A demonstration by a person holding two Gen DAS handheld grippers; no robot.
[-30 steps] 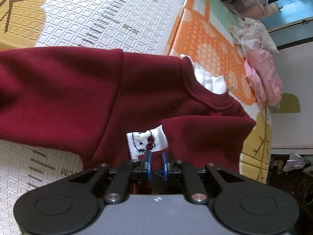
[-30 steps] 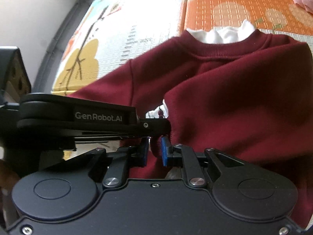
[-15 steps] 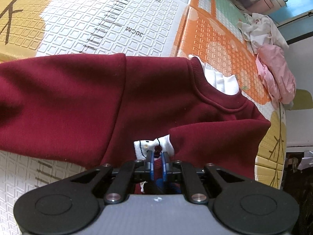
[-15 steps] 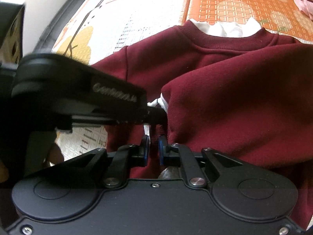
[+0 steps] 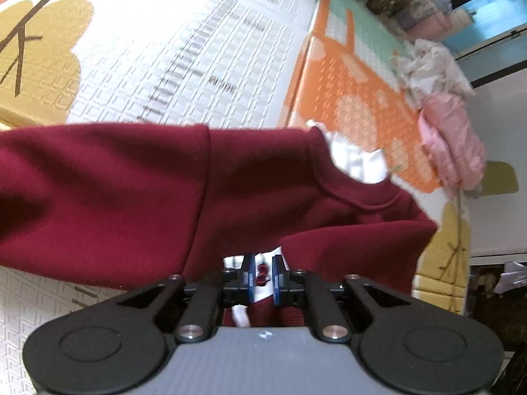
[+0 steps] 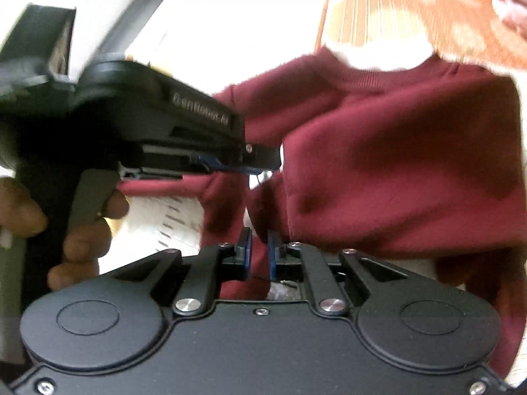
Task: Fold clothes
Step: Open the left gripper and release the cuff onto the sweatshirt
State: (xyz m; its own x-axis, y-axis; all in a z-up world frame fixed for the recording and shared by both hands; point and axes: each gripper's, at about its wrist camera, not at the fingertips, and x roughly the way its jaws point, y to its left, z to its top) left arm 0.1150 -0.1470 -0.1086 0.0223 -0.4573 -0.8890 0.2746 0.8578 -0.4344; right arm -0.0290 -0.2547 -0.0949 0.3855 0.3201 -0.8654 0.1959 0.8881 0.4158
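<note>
A dark red sweatshirt (image 5: 138, 197) of thick, soft fleece lies spread across a foam play mat (image 5: 184, 49) whose white panel is embossed with small raised squares and printed with ruler marks. At the far left of the left wrist view a mustard tree shape is printed on the mat, and the sweatshirt's sleeve stretches out flat toward that side. Near the middle, the left gripper (image 5: 262, 271) has its blue-padded jaws drawn narrow on a bunched fold at the garment's lower part, where a white patch with dark stitching and a red bow shows between them. To the right the ribbed neckband curves around a white frilled collar (image 5: 357, 161), which rests on an orange, grid-textured panel of the mat. Farther right a crumpled heap of white and pink clothes (image 5: 444, 121) sits at the mat's edge. In the blurred right wrist view a person's hand (image 6: 75, 230) at the left grips the handle of the black left gripper (image 6: 260, 164), whose tip reaches into the fabric at centre. Just below it the right gripper (image 6: 259, 247) is closed to a narrow gap on a pinch of the same red cloth, with the body of the sweatshirt bulging in soft folds to the right.
</note>
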